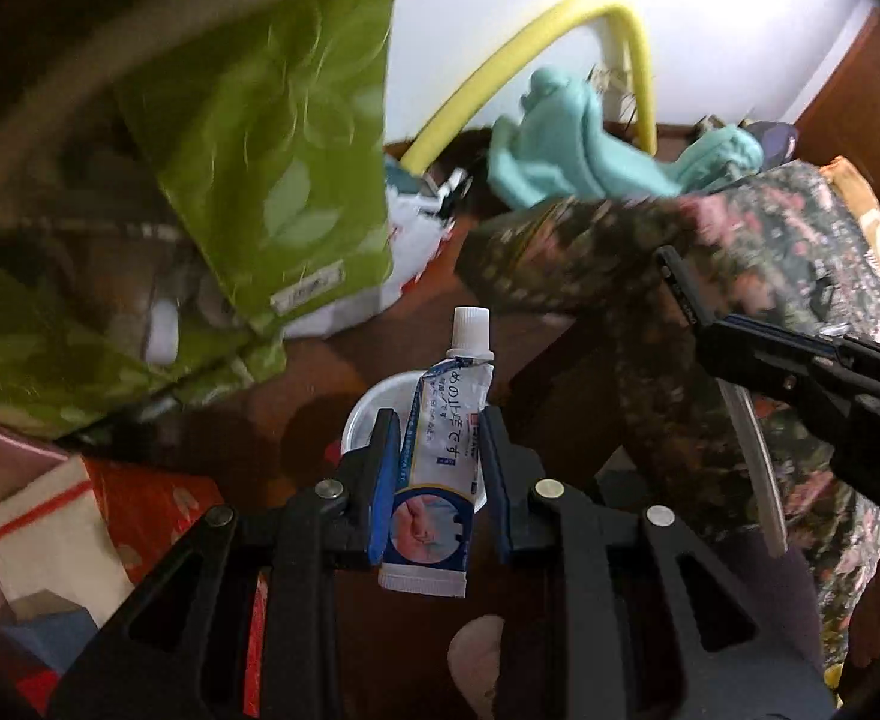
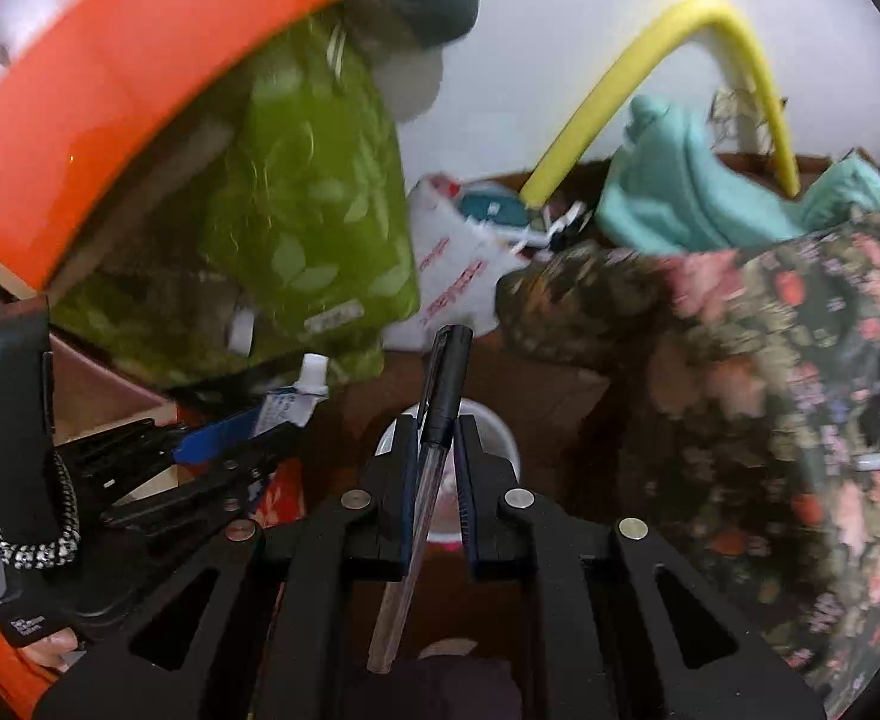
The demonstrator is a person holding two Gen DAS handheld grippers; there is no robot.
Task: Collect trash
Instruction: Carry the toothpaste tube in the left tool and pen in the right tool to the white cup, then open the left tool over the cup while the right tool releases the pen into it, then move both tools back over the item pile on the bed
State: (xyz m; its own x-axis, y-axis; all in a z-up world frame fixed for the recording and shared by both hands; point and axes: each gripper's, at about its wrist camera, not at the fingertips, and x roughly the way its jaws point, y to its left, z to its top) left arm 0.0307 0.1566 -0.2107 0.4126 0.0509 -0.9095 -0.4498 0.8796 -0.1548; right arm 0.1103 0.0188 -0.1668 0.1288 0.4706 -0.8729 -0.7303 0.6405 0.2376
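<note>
My left gripper [image 1: 438, 420] is shut on a crumpled white and blue tube [image 1: 440, 456] with a white cap, held upright between the blue pads. In the right wrist view that same left gripper [image 2: 242, 426] shows at the left with the tube [image 2: 296, 399] sticking out. My right gripper [image 2: 437, 420] is shut on a black-capped pen [image 2: 440, 408] with a clear barrel, slanting up between the fingers. The right gripper also reaches in from the right of the left wrist view, its fingers [image 1: 685, 294] dark and thin. A white round cup [image 2: 487, 426] sits on the brown floor below both grippers.
A green leaf-patterned bag [image 1: 272, 138] hangs at the left, an orange box [image 2: 140, 72] above it. Floral fabric [image 2: 799, 372] fills the right. Teal cloth [image 1: 565, 144], a yellow curved tube [image 1: 619, 18] and a white plastic bag [image 2: 457, 264] lie behind. Red and white packaging [image 1: 80, 516] lies lower left.
</note>
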